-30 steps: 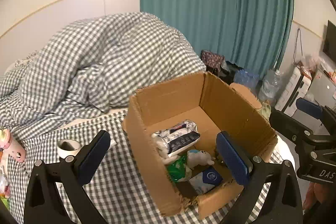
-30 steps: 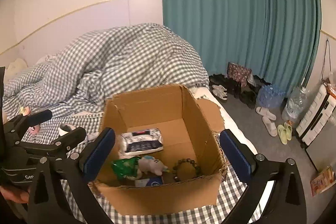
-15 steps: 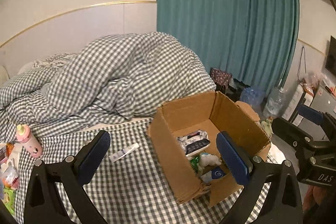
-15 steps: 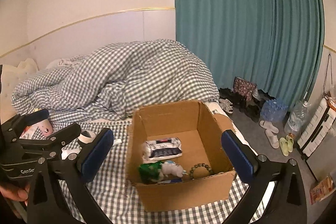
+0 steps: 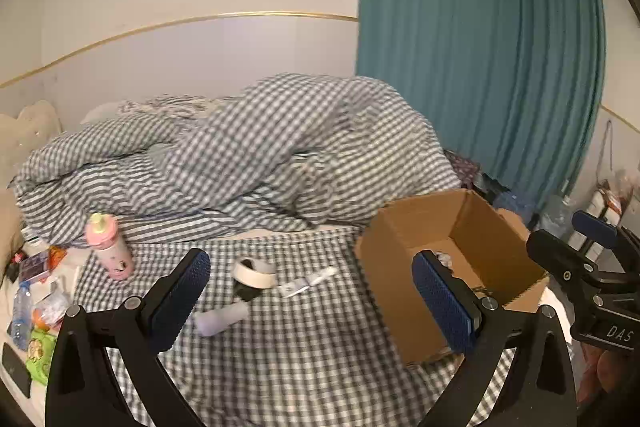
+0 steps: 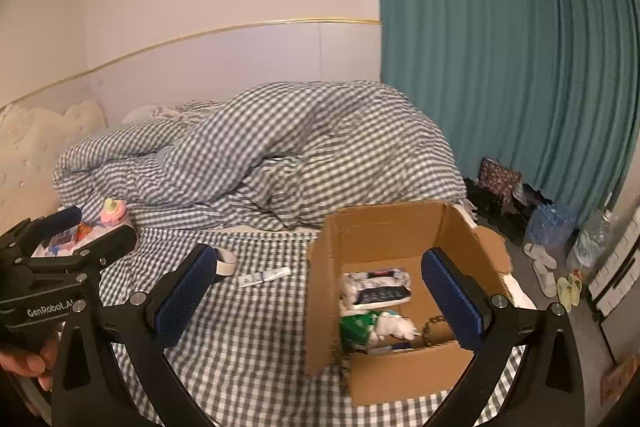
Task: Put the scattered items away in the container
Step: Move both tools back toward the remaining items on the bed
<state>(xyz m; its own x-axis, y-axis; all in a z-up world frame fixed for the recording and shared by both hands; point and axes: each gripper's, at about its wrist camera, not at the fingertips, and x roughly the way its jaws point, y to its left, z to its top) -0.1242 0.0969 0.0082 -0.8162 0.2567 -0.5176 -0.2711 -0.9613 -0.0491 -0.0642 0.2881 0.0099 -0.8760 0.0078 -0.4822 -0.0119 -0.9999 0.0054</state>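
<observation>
An open cardboard box [image 5: 394, 279] [image 6: 384, 231] sits on the checked bedsheet. Inside it lie a tissue pack [image 6: 376, 287], a green packet [image 6: 356, 325], a white plush toy [image 6: 394, 327] and a bead bracelet [image 6: 434, 323]. Left of the box on the sheet are a tape roll [image 5: 254, 273] [image 6: 225, 262], a white tube [image 5: 308, 281] [image 6: 264, 277], a pale bottle with a dark cap [image 5: 222, 317] and a pink bottle [image 5: 108, 247] [image 6: 114, 211]. My left gripper [image 5: 309, 261] [image 6: 96, 227] hangs open above the tape and tube, holding nothing. My right gripper [image 6: 319, 254] [image 5: 576, 239] is open and empty above the box's left wall.
A bunched checked duvet [image 5: 280, 147] fills the back of the bed. Snack packets and a water bottle [image 5: 20, 311] clutter the far left edge. A teal curtain [image 6: 500, 67], shoes, slippers [image 6: 568, 289] and large water jugs [image 6: 552, 223] stand on the floor at the right.
Both grippers have drawn back and up from the box, which now looks smaller. The left view swung left, bringing the tape roll, tube and bottles into sight. Both stayed open.
</observation>
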